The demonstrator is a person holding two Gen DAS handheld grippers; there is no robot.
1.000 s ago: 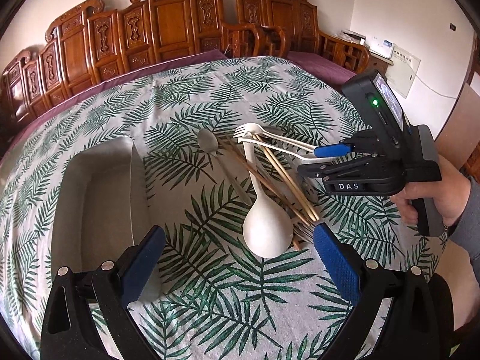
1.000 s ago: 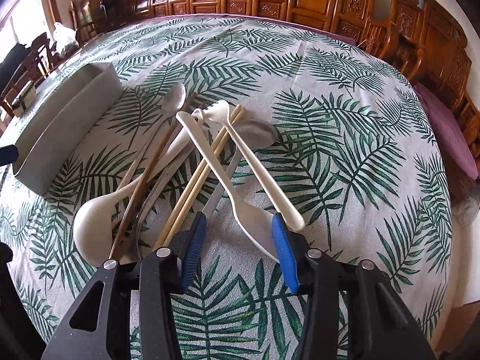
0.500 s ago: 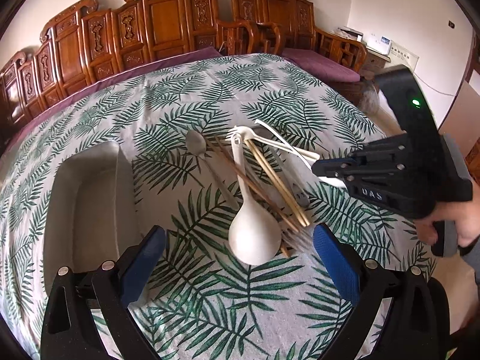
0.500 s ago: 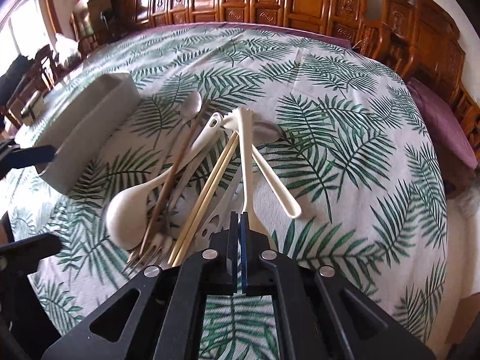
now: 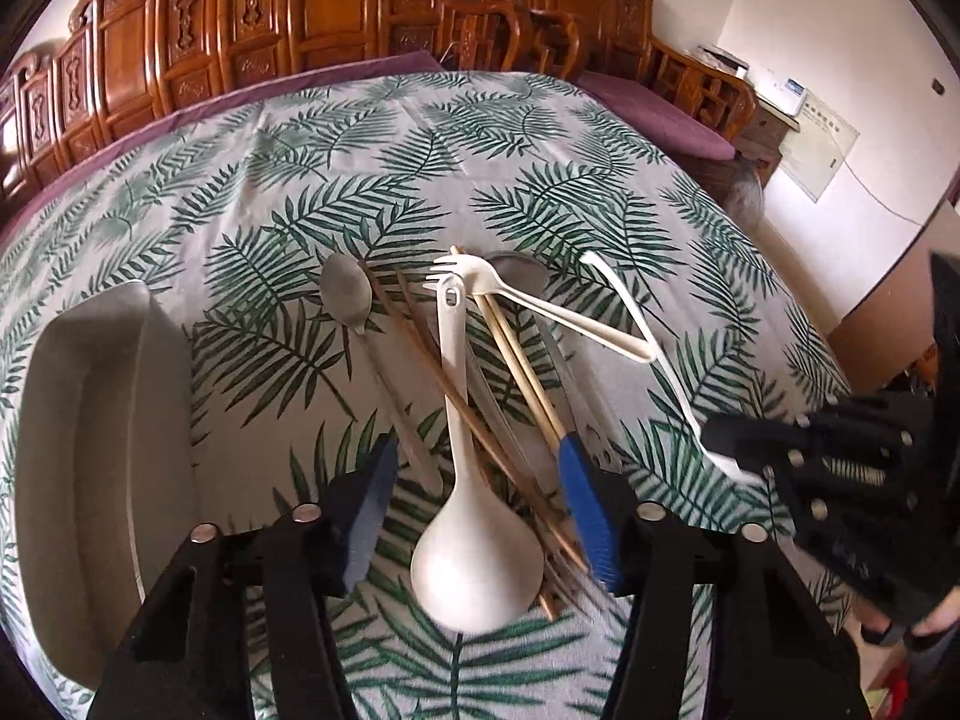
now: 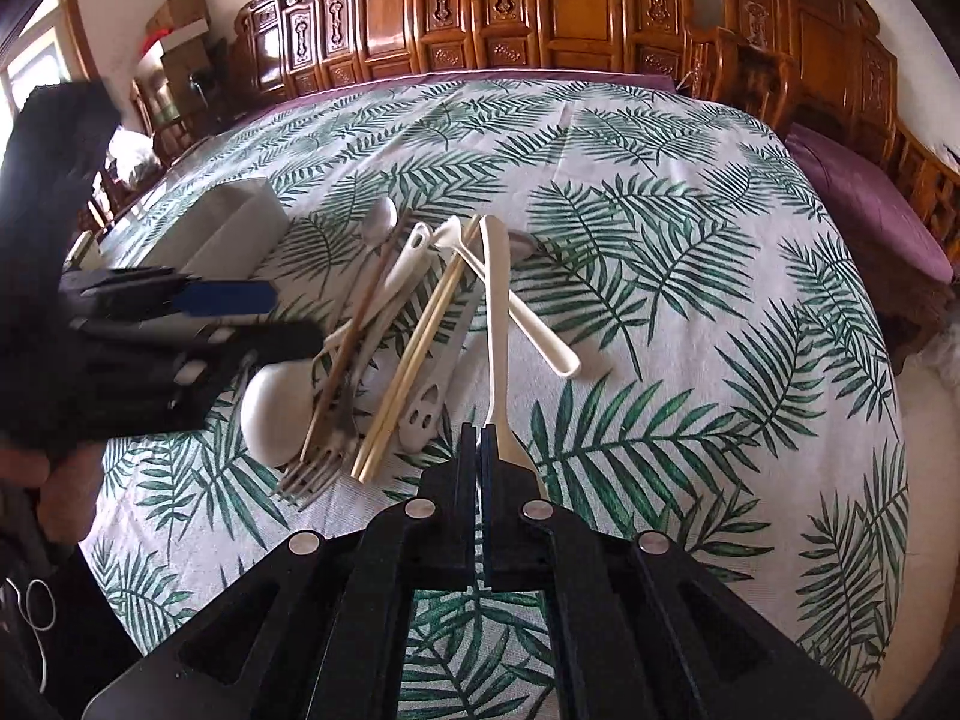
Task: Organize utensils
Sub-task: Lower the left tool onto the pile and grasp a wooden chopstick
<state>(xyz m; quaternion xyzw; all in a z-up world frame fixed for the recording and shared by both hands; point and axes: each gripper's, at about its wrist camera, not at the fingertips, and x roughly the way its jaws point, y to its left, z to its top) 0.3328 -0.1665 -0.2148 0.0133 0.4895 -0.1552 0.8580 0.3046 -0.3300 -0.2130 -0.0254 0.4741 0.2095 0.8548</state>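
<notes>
Tray (image 5: 90, 450): at table (image 5: 480, 150) left; we cannot tell its contents. Utensil pile beside it: ladle (image 5: 474, 552), chopsticks (image 5: 522, 372), steel spoon (image 5: 347, 297), fork (image 6: 312, 468). Our right gripper (image 6: 480, 450) pinches a white spoon (image 6: 495, 312), lifted; our left gripper (image 5: 474, 516) gapes wide around the ladle.
</notes>
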